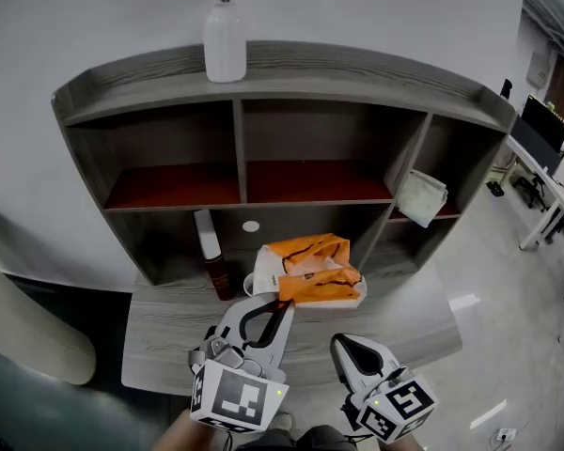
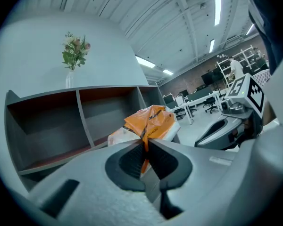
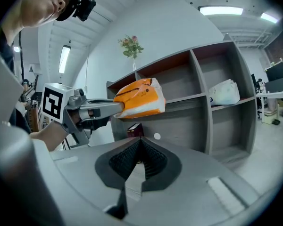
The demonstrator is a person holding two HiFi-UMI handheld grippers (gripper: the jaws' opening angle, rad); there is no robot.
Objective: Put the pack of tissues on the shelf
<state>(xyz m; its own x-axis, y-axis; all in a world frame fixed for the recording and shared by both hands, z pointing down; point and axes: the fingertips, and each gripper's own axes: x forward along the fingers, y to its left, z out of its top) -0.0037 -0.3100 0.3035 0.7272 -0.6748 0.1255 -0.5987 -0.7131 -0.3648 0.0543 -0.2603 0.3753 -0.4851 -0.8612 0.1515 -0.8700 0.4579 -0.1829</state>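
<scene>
The pack of tissues [image 1: 315, 271], orange and white plastic, hangs in the air in front of the grey shelf unit [image 1: 310, 203], above the tabletop. My left gripper [image 1: 284, 301] is shut on the pack's near edge; in the left gripper view the wrapper [image 2: 151, 124] is pinched between the closed tips of the left gripper [image 2: 146, 142]. The right gripper view shows the pack [image 3: 139, 98] held out sideways from the left gripper [image 3: 111, 108]. My right gripper [image 1: 343, 344] sits lower right of the pack, shut with nothing in it, its tips [image 3: 140, 139] closed together.
A white vase [image 1: 226, 40] with flowers stands on top of the shelf unit. A white bag [image 1: 421, 197] fills the right middle compartment. A dark brown bottle [image 1: 216, 275] and a white upright object [image 1: 205, 233] stand at the lower left. The grey table [image 1: 169, 336] lies below.
</scene>
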